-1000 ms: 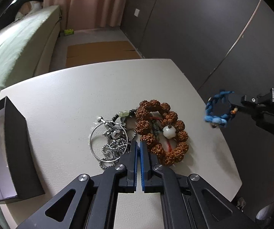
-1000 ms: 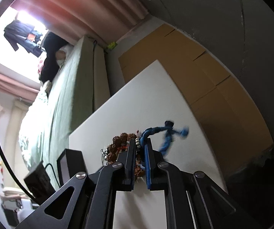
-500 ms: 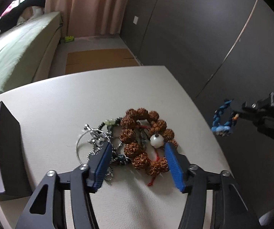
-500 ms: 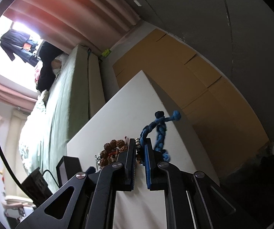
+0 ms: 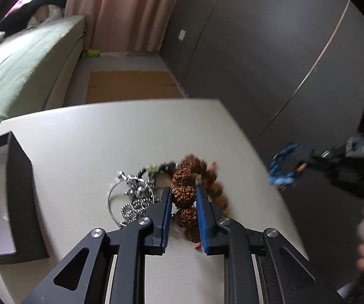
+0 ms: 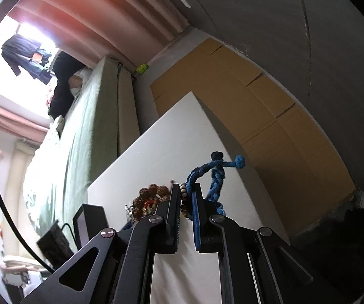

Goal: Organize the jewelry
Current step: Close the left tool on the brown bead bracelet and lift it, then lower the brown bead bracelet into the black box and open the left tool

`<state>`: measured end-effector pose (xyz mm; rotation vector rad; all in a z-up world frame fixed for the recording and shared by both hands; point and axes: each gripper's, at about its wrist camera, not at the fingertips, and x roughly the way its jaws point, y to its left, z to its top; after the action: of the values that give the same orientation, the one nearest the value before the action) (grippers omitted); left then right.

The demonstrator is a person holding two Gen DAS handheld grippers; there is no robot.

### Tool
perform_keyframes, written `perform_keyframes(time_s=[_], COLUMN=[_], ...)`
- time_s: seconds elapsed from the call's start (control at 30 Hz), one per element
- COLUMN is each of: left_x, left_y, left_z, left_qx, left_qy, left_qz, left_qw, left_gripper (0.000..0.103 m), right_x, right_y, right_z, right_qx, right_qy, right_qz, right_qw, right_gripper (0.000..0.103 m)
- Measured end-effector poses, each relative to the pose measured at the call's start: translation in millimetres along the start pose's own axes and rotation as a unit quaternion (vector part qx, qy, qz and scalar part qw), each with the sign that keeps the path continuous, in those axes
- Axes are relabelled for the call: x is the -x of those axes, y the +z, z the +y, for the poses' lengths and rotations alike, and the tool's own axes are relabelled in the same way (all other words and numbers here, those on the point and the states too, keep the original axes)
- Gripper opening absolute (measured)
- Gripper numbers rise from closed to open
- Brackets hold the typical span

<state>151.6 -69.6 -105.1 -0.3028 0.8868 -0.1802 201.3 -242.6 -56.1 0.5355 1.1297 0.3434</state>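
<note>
Clamping the brown seed-bead bracelet between its blue pads, our left tool is pressing down at the near side of the jewelry pile on the white table. We are seeing the beads filling the gap between the two fingers, with the rest of the bracelet bunching forward and to the right of the pads, a red cord end showing under the right finger. Just left of the tool, the silver bangle and ball chain are lying on the table, touching the left finger's outer side. A green and dark bead strand is sitting just beyond them. The black box with the white lining is standing open at the table's left edge, well apart from the pile.

Our right tool is gripping the blue braided bracelet by its beaded section, the braid looping up beyond the fingertips. In the left wrist view we are seeing this bracelet hanging in the air past the table's right edge, well apart from the pile.
</note>
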Motion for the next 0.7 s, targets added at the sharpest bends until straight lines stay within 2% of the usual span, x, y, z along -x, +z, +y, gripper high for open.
perform_keyframes(time_s=[0.33,0.53,0.7], left_x=[50,80,106], left_y=[16,20,24], left_z=[12,24,49], left_qx=[0.016,0.019,0.038], left_qy=[-0.037,-0.036,-0.022], left_qz=[-0.052,-0.081,-0.107], left_qw=[0.9978,0.9959,0.9934], left_gripper=[0.02,0.02,0.02], right_x=[-9,-19,-23], right_y=[-5,-10,-13], right_z=[17,35,45], right_qx=[0.012,0.026,0.037], right_qy=[0.003,0.009,0.012], right_qz=[0.002,0.009,0.011], right_qw=[1.0,1.0,0.999], right_gripper=[0.01,0.01,0.01])
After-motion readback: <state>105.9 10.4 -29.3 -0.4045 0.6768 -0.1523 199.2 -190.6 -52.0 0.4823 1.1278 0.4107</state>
